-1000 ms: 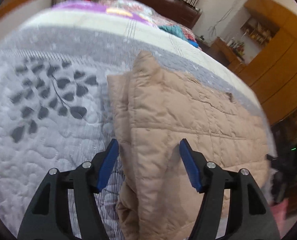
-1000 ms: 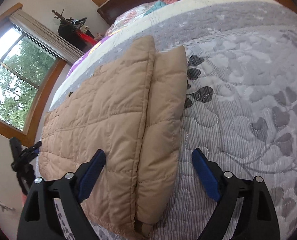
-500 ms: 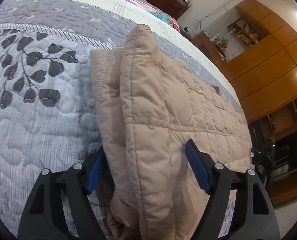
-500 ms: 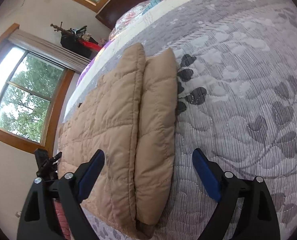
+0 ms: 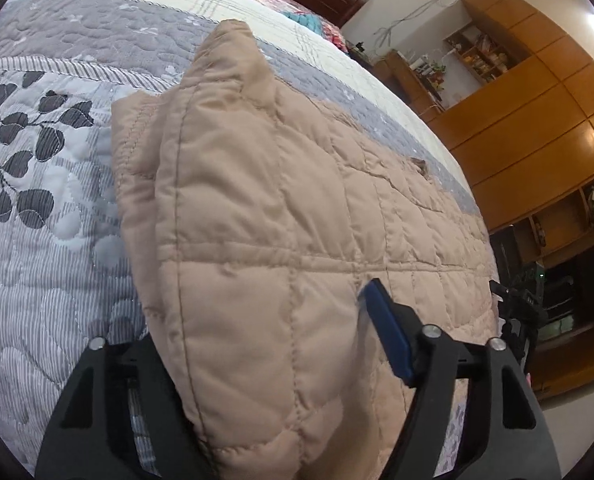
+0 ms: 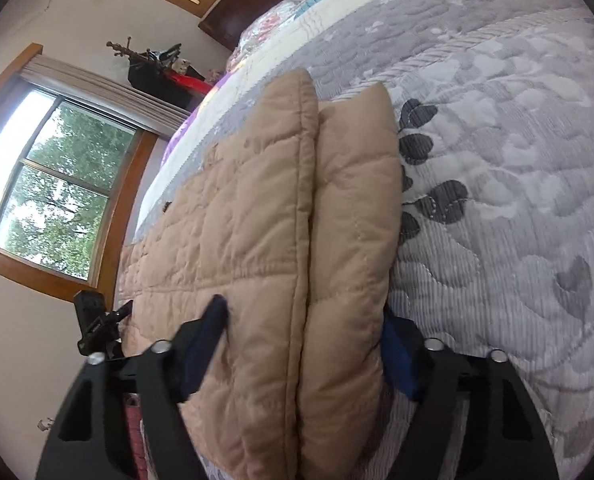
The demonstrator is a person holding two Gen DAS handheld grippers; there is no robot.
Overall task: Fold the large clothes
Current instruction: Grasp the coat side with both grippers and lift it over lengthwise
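Note:
A tan quilted jacket [image 5: 281,216] lies folded on a grey leaf-patterned quilt [image 5: 37,216]. My left gripper [image 5: 265,344] straddles the jacket's thick folded edge, its jaws wide apart; the right blue pad [image 5: 389,336] rests on top and the left pad is hidden behind the fabric. In the right wrist view the same jacket [image 6: 281,216] shows two stacked folds. My right gripper [image 6: 309,344] has its jaws on either side of these folds, partly closed, with both pads touching the fabric.
The bed's quilt [image 6: 517,160] stretches away beyond the jacket. Wooden cabinets [image 5: 537,120] stand past the bed's edge. A window [image 6: 57,200] and a dark headboard [image 6: 225,28] show in the right wrist view. A black tripod [image 6: 97,320] stands beside the bed.
Both grippers have moved forward and down onto the jacket's folded edge. The right gripper's jaws have closed inward against the folds. The left pad has slipped behind the fabric.

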